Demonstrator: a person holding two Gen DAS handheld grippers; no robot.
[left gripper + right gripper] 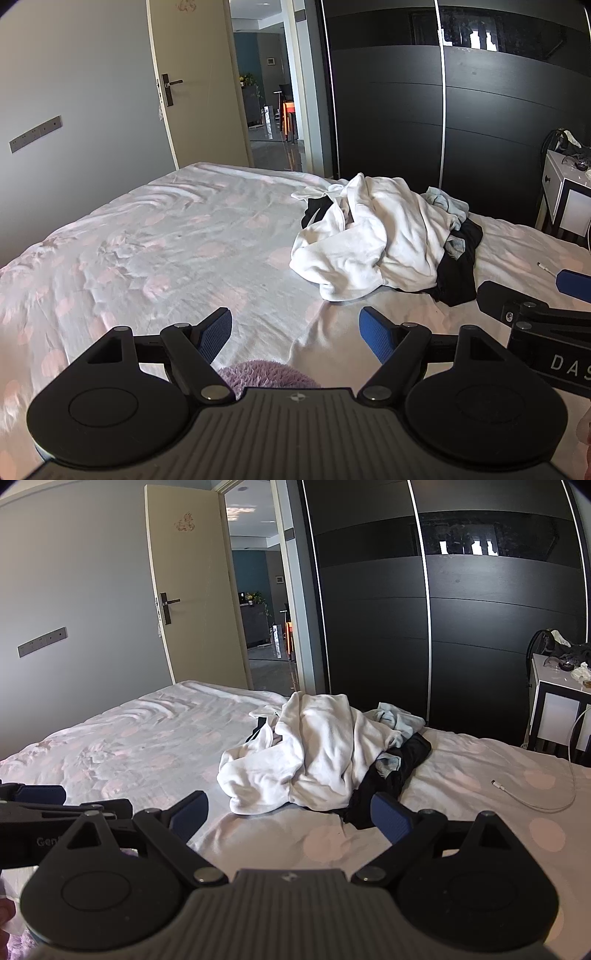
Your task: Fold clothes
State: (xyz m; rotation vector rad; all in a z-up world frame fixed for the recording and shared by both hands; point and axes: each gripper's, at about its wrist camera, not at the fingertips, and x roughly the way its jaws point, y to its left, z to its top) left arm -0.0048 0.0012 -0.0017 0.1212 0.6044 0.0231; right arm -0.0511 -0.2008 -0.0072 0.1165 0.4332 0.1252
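A heap of clothes (384, 240) lies unfolded on the bed (166, 236): a white garment (314, 749) on top, black garments (391, 775) and a pale blue piece (399, 716) beneath. Both tools hover near it, left tool (295, 328) and right tool (290, 814) each spread wide, pinching nothing. A white cable (532, 797) rests right of the heap.
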